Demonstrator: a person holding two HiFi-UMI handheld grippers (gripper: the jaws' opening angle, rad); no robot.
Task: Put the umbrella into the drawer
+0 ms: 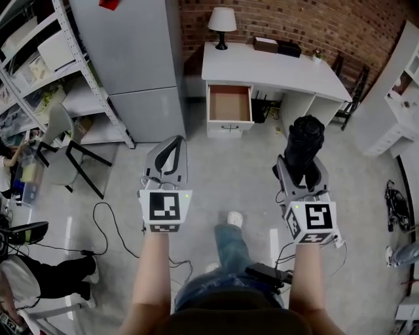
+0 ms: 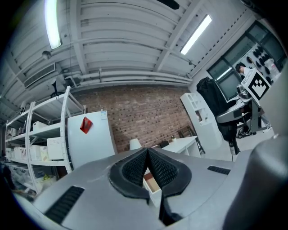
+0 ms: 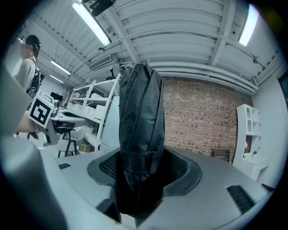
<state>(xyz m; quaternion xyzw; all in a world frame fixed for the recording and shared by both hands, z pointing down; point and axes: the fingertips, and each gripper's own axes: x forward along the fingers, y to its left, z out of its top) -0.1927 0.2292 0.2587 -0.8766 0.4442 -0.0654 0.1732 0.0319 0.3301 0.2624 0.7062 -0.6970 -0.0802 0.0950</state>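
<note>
Nearest, right gripper [image 1: 303, 171] grasps one black umbrella [image 1: 306, 141]; left gripper [image 1: 171, 145] clenched, empty; one open drawer [image 1: 229, 123] far.

A black umbrella [image 1: 305, 145] stands out against a pale grey floor [image 1: 222, 170]. The left gripper [image 1: 175, 142] and right gripper [image 1: 301, 171] are silver-grey with black, finely ribbed pads [image 2: 135, 170]. Each carries a white cube [image 1: 163, 208] printed with black square markers. The desk [image 1: 275, 69] is white, its drawer [image 1: 229, 103] cardboard-brown inside. The brick wall [image 1: 294, 19] is red-brown with pale mortar lines. The lamp [image 1: 222, 19] has a cream shade on a black base. A red tag [image 2: 86, 125] marks the white cabinet [image 1: 131, 52]. The person's jeans [image 1: 229, 262] are blue.
</note>
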